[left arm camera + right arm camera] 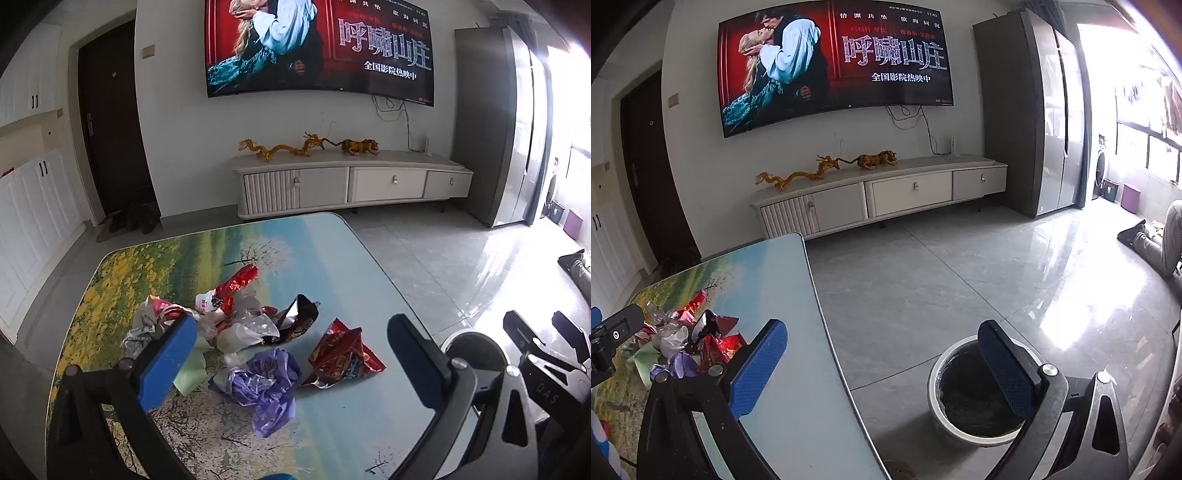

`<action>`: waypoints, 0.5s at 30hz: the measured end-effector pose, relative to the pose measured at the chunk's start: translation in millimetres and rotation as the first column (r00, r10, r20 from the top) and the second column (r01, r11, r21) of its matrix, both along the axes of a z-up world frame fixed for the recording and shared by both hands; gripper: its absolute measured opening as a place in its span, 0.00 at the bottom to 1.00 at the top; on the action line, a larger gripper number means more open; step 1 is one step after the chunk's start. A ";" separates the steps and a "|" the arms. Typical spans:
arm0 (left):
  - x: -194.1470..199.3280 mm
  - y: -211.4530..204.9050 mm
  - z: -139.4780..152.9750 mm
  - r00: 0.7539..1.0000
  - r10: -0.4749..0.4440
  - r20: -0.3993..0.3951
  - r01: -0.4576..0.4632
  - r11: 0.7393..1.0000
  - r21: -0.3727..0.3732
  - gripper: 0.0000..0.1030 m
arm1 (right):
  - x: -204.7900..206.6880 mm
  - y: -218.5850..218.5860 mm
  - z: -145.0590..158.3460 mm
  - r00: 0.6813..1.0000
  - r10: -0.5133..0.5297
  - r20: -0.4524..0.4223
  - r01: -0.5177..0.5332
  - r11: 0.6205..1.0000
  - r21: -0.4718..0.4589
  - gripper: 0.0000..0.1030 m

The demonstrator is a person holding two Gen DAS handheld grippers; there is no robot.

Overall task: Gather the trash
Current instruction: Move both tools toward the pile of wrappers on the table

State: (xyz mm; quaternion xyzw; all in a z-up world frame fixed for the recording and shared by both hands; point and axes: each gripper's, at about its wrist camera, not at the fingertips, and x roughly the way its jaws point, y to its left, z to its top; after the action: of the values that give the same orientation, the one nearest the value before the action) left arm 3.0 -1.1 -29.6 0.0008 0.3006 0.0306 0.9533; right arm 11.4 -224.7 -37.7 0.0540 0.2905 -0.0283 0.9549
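Left gripper wide open, empty, above crumpled wrappers: red, purple, white; right gripper likewise.

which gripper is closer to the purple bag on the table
Left. The left gripper hovers open right over the purple bag; the right gripper is off past the table edge, by the bin.

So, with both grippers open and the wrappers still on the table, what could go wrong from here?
1. The wrappers lie in a loose pile; pinching the purple bag may drag or scatter neighbours such as the red snack wrapper.
2. The bin stands on the floor beyond the table edge, so light pieces could drop during the carry.
3. The left gripper and the right gripper are close together and might collide.
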 end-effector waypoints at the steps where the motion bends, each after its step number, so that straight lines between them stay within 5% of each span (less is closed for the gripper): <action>1: 0.1 0.3 -1.3 1.000 0.002 -0.001 -0.002 1.000 0.002 1.00 | 0.5 0.1 -0.9 1.000 0.000 -0.001 0.000 1.000 -0.001 1.00; 15: 22.3 -7.8 -12.8 0.999 -0.002 -0.033 0.003 1.000 0.022 1.00 | 11.8 1.1 -11.3 1.000 -0.002 -0.009 0.002 0.999 -0.037 1.00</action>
State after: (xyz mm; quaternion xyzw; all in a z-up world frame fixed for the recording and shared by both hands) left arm 25.4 -8.9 -42.4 0.0122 0.3160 0.0327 0.9481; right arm 23.2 -223.7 -48.9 0.0367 0.2940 -0.0346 0.9545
